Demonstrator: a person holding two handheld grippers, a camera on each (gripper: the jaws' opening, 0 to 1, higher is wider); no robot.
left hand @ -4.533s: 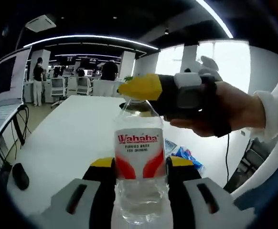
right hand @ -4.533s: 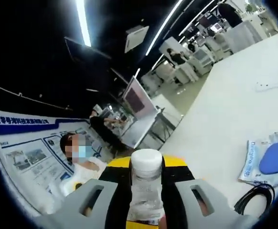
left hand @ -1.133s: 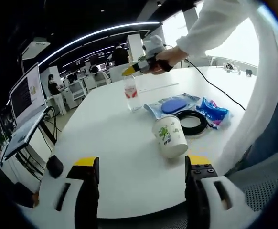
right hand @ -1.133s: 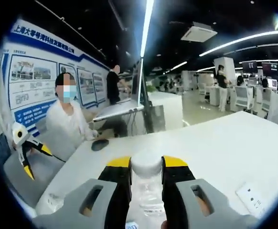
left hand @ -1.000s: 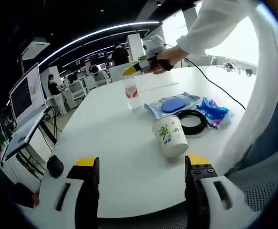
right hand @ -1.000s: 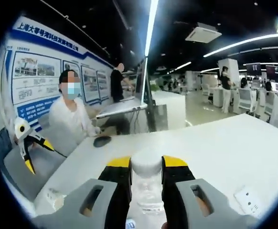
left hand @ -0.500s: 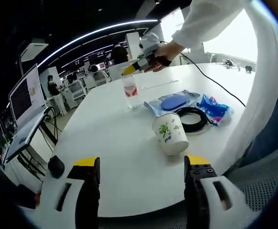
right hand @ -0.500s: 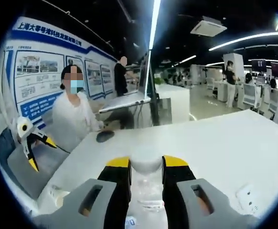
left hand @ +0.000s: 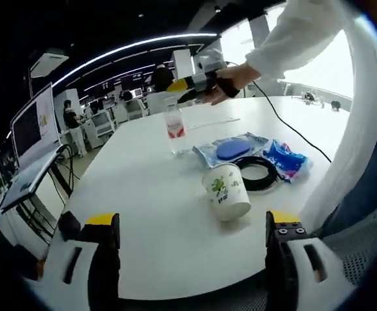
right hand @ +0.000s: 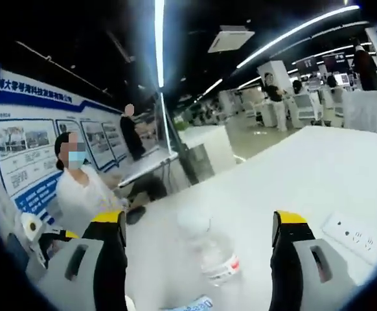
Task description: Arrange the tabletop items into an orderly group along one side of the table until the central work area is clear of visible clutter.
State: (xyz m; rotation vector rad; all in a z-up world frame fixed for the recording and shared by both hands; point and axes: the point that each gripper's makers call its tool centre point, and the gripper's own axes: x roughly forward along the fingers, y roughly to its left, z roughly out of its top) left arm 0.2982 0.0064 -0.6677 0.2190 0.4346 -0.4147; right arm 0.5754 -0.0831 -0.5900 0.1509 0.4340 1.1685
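Desk [left hand: 143, 194]: white, in an open office.
Bottle [left hand: 173, 129]: I've stood it upright at the far side.
Right claw [right hand: 198, 227]: wide open, empty above bottle.
Left claw [left hand: 188, 227]: wide open, empty.

On the table [left hand: 143, 194], the bottle [left hand: 173, 129] stands upper centre; cup [left hand: 226, 192], cable coil [left hand: 258, 172] and packets [left hand: 230, 149] cluster right.

Bright ceiling strips, fisheye-warped edges

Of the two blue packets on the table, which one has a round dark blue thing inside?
The flat packet between the water bottle and the black cable coil; the crumpled blue packet shows none.
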